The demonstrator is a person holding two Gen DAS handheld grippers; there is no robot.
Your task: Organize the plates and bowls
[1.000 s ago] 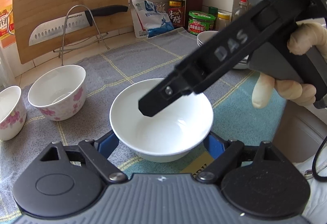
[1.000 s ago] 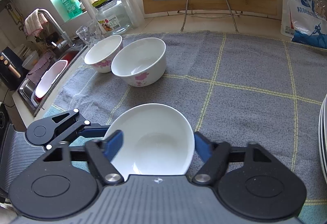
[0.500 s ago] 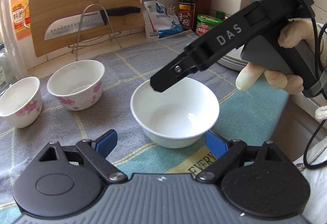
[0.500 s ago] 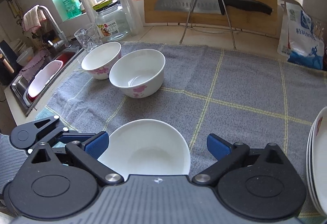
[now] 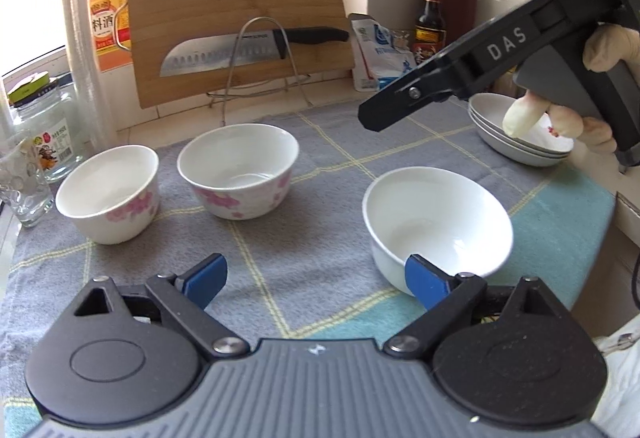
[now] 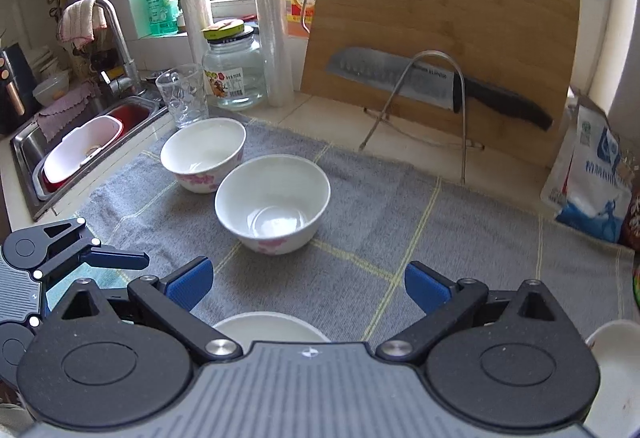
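Kitchen counter, grey towel [image 5: 320,142]; plain white bowl [image 5: 436,222] near its front right corner, released; your left gripper [image 5: 316,276] opening, nothing between the pads; right gripper [image 6: 306,284] spread, empty; two flowered bowls [image 6: 272,202] toward the left edge; next, stacking them calls for a rim grip.

Both wrist cameras look down and forward, close over the grey checked cloth [image 5: 320,174], and share the two pink-flowered white bowls [image 6: 273,201].
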